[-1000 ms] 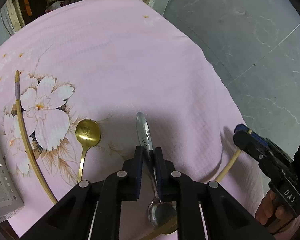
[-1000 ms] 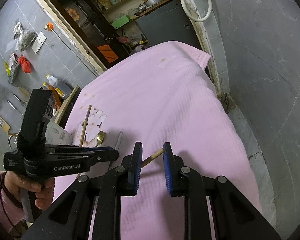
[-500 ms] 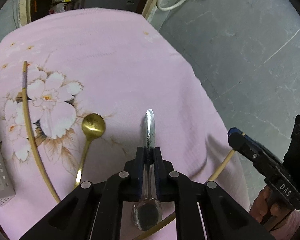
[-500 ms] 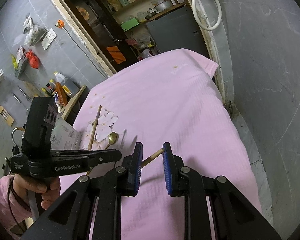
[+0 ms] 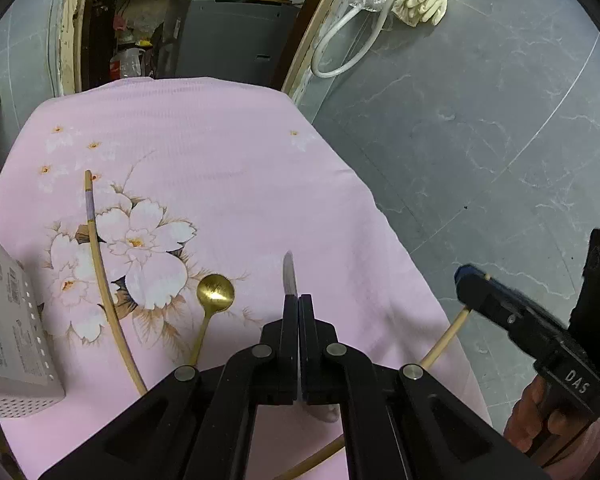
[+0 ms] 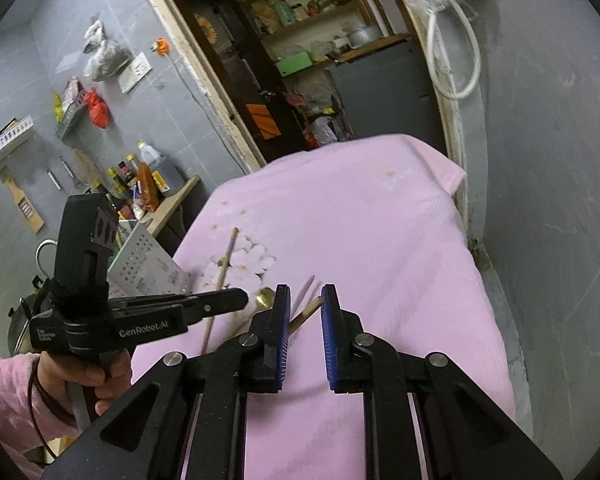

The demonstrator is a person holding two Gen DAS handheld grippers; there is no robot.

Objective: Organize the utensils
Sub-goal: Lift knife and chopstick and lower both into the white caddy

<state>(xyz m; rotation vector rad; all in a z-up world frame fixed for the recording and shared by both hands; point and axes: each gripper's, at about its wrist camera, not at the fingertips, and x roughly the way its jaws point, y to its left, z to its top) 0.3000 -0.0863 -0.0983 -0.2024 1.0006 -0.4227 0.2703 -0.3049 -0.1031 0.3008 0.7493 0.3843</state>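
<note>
My left gripper (image 5: 298, 300) is shut on a silver spoon (image 5: 289, 274), handle forward, lifted above the pink flowered cloth (image 5: 204, 168). A gold spoon (image 5: 214, 294) and a bamboo chopstick (image 5: 100, 264) lie on the cloth to its left. A second chopstick (image 5: 444, 340) lies at the right, its end under my right gripper (image 5: 466, 280). In the right wrist view my right gripper (image 6: 305, 300) is open around that chopstick's tip (image 6: 310, 308), jaws apart on either side. The left gripper (image 6: 236, 300) shows there holding the silver spoon (image 6: 305, 288).
A white perforated box (image 5: 8, 320) stands at the cloth's left edge. The cloth's right edge drops to a grey tiled floor (image 5: 480, 140). A doorway with a dark cabinet (image 5: 224, 44) lies beyond the far end.
My left gripper has lifted the silver spoon off the cloth and tilted up; the spoon now shows edge-on. My right gripper has stayed open around the chopstick tip.
</note>
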